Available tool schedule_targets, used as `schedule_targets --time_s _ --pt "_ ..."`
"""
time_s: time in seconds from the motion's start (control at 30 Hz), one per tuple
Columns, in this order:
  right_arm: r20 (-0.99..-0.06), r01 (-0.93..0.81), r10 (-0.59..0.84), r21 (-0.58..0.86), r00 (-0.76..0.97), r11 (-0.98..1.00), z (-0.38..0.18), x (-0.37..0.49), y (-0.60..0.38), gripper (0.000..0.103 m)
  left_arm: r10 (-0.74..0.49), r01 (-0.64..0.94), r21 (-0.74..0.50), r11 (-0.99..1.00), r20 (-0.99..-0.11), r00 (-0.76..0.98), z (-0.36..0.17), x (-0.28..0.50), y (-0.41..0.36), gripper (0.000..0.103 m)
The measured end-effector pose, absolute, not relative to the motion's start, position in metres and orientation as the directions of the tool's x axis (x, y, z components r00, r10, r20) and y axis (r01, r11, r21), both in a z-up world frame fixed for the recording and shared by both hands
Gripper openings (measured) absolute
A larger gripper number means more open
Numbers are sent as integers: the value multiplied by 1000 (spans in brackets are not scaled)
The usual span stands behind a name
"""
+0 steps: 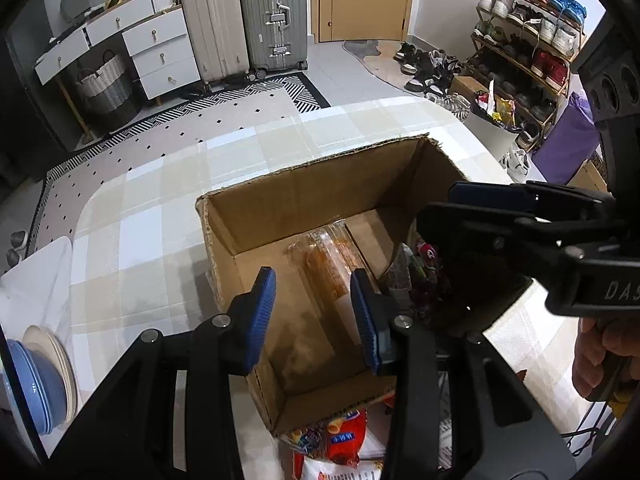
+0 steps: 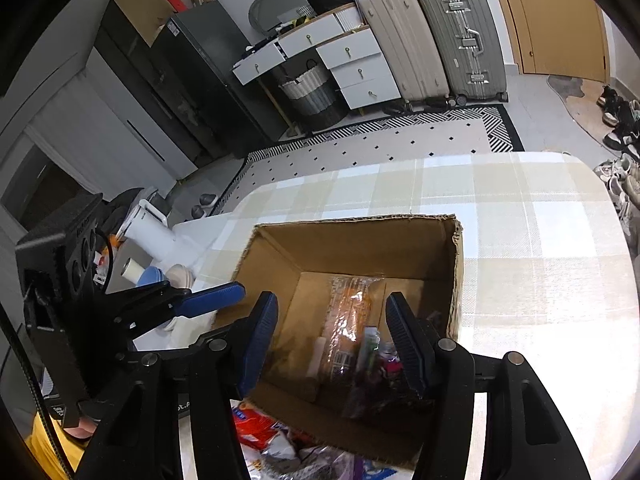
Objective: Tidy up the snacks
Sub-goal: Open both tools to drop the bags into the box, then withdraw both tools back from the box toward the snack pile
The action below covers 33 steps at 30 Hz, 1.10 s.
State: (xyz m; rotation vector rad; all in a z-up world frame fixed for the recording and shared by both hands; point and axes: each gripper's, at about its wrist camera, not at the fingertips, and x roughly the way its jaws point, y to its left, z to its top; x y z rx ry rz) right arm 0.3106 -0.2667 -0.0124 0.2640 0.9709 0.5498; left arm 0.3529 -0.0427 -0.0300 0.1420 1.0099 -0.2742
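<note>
The right gripper (image 2: 332, 338) hangs over an open brown cardboard box (image 2: 360, 240) on a checked tablecloth (image 2: 520, 220); its blue pads stand apart, nothing between them. A clear snack packet (image 2: 352, 312) lies inside the box.

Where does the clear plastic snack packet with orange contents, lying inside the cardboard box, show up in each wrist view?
Left wrist view: the clear plastic snack packet with orange contents lies centre frame on the box floor, just above the gap between the left fingers.
Right wrist view: it lies slightly below centre, between the right fingers.
Shared landmark: the open brown cardboard box on the checked tablecloth.
</note>
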Motion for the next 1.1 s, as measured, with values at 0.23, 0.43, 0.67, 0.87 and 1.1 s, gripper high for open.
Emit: schedule_targets --time_s 0.23,0.43,0.67,0.87,1.1 --pt "-669 -346 564 446 484 825 21 282 -275 58 -147 277 10 961 -827 543 -2 326 -38 41" --pt "-615 -400 571 409 543 820 67 236 -277 69 -156 260 6 966 -788 596 36 286 -33 56" --pt "-479 -462 586 362 653 810 123 159 -283 87 -159 236 9 972 -715 681 88 222 -26 79" --pt "-352 -460 565 340 747 820 138 88 -301 100 -171 221 1 975 -630 758 121 154 -13 80" --pt "-264 -472 551 308 791 826 139 17 -315 102 -171 180 -36 983 -537 826 137 75 10 88"
